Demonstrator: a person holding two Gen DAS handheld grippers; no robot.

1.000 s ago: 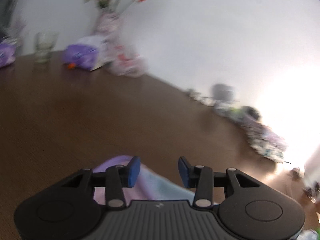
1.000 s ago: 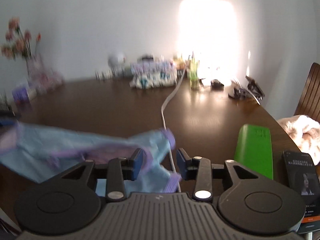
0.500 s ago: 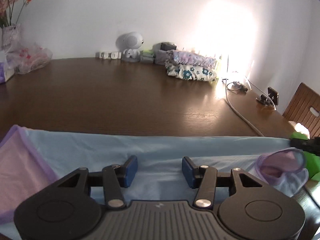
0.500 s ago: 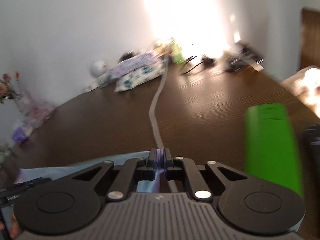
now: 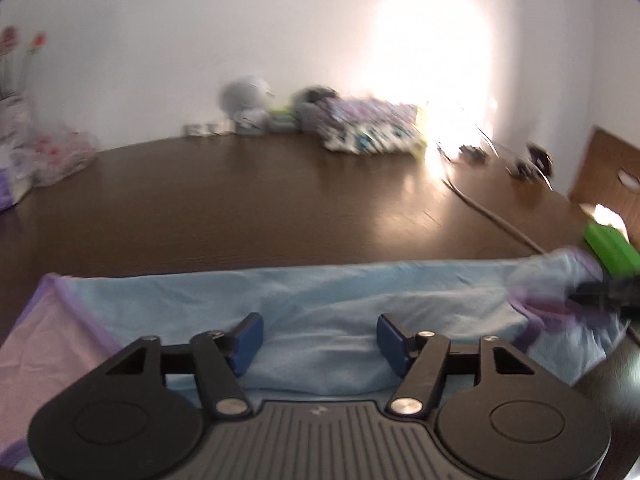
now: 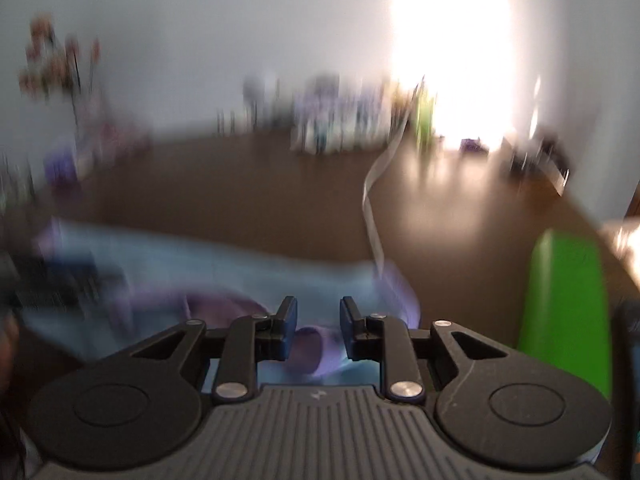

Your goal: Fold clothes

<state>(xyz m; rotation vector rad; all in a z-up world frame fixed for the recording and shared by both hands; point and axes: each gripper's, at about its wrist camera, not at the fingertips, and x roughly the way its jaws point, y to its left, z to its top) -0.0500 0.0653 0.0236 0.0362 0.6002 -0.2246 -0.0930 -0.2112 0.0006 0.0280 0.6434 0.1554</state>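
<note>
Blue garment (image 5: 320, 312) flat on table (image 5: 260, 208); both tongs opening, nothing gripped.

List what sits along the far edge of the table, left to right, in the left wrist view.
Plastic bag → round grey gadget → folded floral cloth stack → tangle of cables → wooden chair back.

One light-blue garment (image 5: 320, 300) with purple trim, near. One brown table (image 5: 240, 208). Two grippers: left gripper (image 5: 318, 338), right gripper (image 6: 318, 326). One green flat object (image 6: 566, 300), near right. One grey cable (image 6: 372, 208). One folded patterned cloth pile (image 5: 372, 132), far. One flower vase (image 6: 60, 80), far left.
</note>
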